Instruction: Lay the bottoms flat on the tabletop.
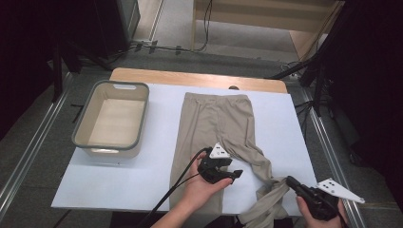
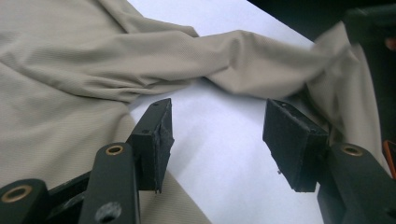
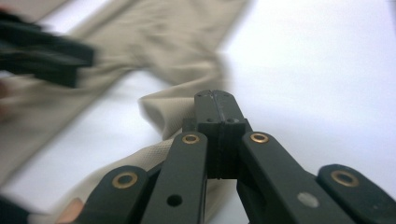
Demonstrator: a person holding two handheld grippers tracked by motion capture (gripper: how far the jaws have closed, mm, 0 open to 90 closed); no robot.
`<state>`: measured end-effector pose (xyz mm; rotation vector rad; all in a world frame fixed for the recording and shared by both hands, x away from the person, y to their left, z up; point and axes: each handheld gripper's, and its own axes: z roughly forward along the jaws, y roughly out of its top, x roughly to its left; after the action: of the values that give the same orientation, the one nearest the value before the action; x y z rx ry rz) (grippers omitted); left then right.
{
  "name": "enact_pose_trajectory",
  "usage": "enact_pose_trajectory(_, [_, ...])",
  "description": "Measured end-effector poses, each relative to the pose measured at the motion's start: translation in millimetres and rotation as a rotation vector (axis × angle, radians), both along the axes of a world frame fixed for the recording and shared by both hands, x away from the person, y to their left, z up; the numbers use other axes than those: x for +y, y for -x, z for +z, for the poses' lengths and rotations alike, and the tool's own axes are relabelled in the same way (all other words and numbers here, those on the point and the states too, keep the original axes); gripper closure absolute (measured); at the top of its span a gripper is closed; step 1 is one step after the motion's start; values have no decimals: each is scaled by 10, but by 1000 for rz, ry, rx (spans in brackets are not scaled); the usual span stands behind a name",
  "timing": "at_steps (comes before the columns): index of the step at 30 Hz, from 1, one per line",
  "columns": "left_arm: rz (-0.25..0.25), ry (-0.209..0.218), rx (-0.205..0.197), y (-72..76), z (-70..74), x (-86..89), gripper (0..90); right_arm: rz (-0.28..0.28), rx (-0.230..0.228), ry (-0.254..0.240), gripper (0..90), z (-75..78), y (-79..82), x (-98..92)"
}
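Note:
Beige trousers (image 1: 214, 123) lie flat on the white table cover (image 1: 119, 185), waist at the far side. Their right leg (image 1: 266, 190) is twisted and bunched at the near edge, partly hanging over it. My right gripper (image 1: 289, 181) has its jaws pressed together on that leg's end; in the right gripper view the cloth (image 3: 163, 112) rises to the shut jaws of my right gripper (image 3: 217, 100). My left gripper (image 1: 233, 175) hovers over the left leg, near the gap between the legs. Seen in its own view, the left gripper (image 2: 217, 140) stands open over bare white cover, with nothing between the pads.
A grey-rimmed beige basin (image 1: 81, 128) stands empty at the left of the table. The wooden table edge (image 1: 190, 78) shows at the far side. Dark stands and cables surround the table on the floor.

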<state>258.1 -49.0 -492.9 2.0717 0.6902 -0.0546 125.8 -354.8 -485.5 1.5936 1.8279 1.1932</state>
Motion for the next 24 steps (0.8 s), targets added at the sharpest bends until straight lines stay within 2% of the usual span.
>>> enact_pose_trajectory(2, [-8, -3, 6, 11, -7, -21, 430, -56, 13, 4, 883, -55, -14, -156])
enact_pose_trajectory(5, [-18, -6, 8, 29, -9, -49, 430, -113, 50, 78, 882, -168, -72, -287])
enact_pose_trajectory(8, [-28, -5, 5, 47, -4, -66, 430, -141, 105, 82, 879, -300, -136, -366])
enact_pose_trajectory(9, [-33, -7, 4, 55, 0, -69, 430, -135, 116, 89, 871, -324, -151, -378])
enact_pose_trajectory(12, [-46, -9, 4, 94, -5, -96, 430, -157, 108, 115, 759, -291, -124, -357])
enact_pose_trajectory(13, [-58, -16, 1, 116, -17, -123, 432, -156, 89, 113, 745, -256, -103, -340])
enact_pose_trajectory(16, [-94, -54, -12, 208, -62, -270, 433, -107, 35, 115, 708, -149, -55, -250])
enact_pose_trajectory(18, [-119, -81, -17, 272, -87, -392, 433, -70, 22, 117, 700, -123, -51, -181])
enact_pose_trajectory(20, [-147, -108, -28, 335, -111, -525, 433, -12, 28, 97, 668, -135, -75, -115])
enact_pose_trajectory(22, [-167, -139, -36, 393, -130, -652, 434, 13, 35, 127, 616, -175, -105, -38])
enact_pose_trajectory(24, [-181, -172, -38, 438, -157, -757, 456, 16, 36, 154, 547, -214, -139, 17])
